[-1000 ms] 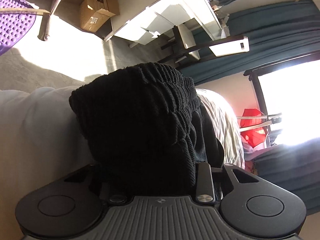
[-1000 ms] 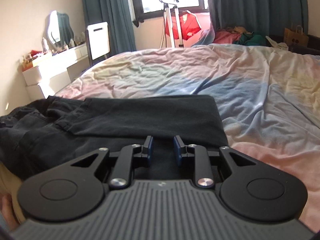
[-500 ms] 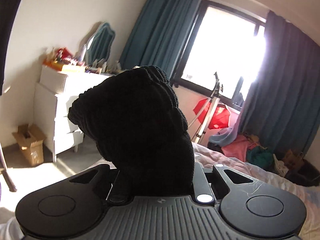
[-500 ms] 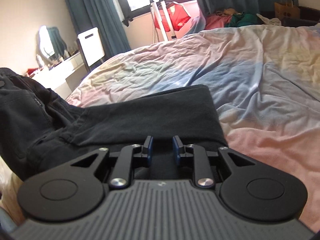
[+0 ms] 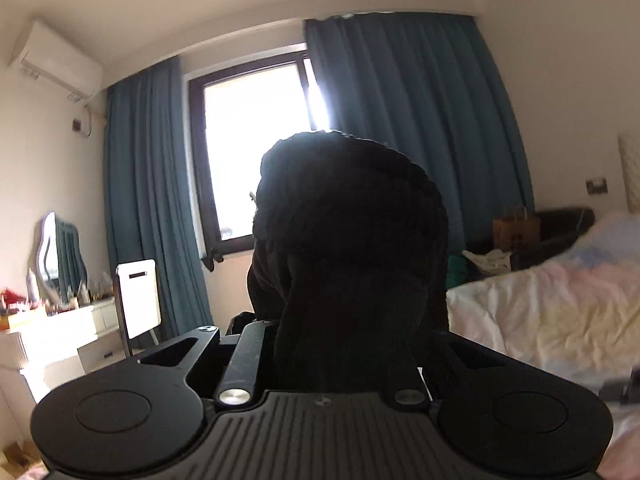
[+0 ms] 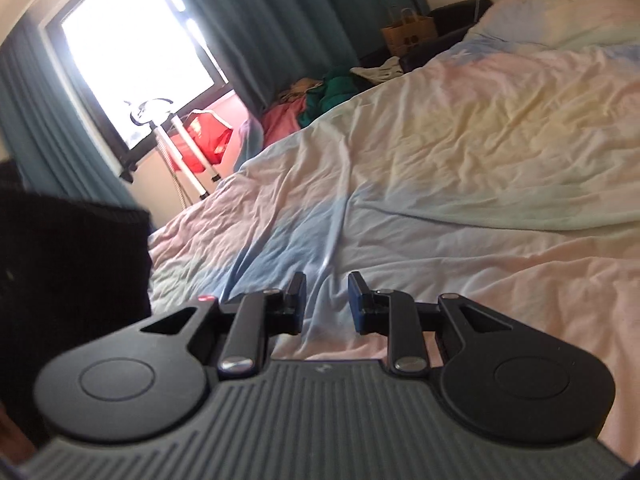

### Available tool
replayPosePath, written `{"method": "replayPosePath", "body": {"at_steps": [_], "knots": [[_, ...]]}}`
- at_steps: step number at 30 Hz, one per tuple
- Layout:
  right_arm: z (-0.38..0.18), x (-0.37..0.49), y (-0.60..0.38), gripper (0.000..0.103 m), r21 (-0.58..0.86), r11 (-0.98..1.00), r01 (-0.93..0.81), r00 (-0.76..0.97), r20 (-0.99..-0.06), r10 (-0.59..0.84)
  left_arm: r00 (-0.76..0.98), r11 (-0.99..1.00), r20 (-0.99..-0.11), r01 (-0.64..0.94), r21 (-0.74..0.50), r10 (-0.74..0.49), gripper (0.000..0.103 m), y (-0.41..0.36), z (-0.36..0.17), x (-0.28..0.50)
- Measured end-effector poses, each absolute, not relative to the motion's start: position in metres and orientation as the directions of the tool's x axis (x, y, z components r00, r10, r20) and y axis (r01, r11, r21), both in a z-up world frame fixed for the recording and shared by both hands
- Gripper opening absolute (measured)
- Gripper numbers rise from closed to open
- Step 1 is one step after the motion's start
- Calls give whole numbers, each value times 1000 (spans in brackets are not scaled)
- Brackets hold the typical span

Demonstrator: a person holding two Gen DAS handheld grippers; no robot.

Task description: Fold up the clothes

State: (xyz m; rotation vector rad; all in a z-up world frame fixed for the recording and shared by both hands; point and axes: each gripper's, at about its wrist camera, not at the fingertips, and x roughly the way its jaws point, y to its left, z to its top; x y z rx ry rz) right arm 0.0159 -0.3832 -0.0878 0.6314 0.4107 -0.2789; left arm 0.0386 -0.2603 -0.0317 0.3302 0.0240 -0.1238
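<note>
To fold well, bring the black ribbed knit garment (image 5: 348, 248) down flat onto the pastel rumpled bed sheet (image 6: 440, 152) first. The left gripper (image 5: 344, 344) is raised and level, pinching it tight. The right gripper (image 6: 323, 300) hangs low over the bed, fingers apart, holding nothing.

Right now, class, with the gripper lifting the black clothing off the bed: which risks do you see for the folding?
1. The left gripper holds the black garment by a bunched wad, so it may hang crooked or slip.
2. The right gripper is open and empty above the bedsheet, so nothing supports the other end.
3. The garment fills the left wrist view, hiding what lies ahead.
</note>
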Motion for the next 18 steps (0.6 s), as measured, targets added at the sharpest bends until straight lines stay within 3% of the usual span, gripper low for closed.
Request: {"method": "replayPosePath", "body": {"at_steps": [3,9,14,18], "knots": [[-95,12,-408,27,585,703,404,887,-439,-143,975,856,-145,218,468,-170,19,-299,-88,41],[-109,16,-420,27,690,621,372,907,-413,-85,945,706,-272,320,632,-185,33,-332,-136,42],[-104,17,-418,27,686,630,364,919,-375,-122,908,652,-395,385,653,-141,70,-329,-125,57],[-107,19,-416,27,725,612,315,931,-361,-52,873,652,-461,444,615,-160,89,-296,-109,63]]}}
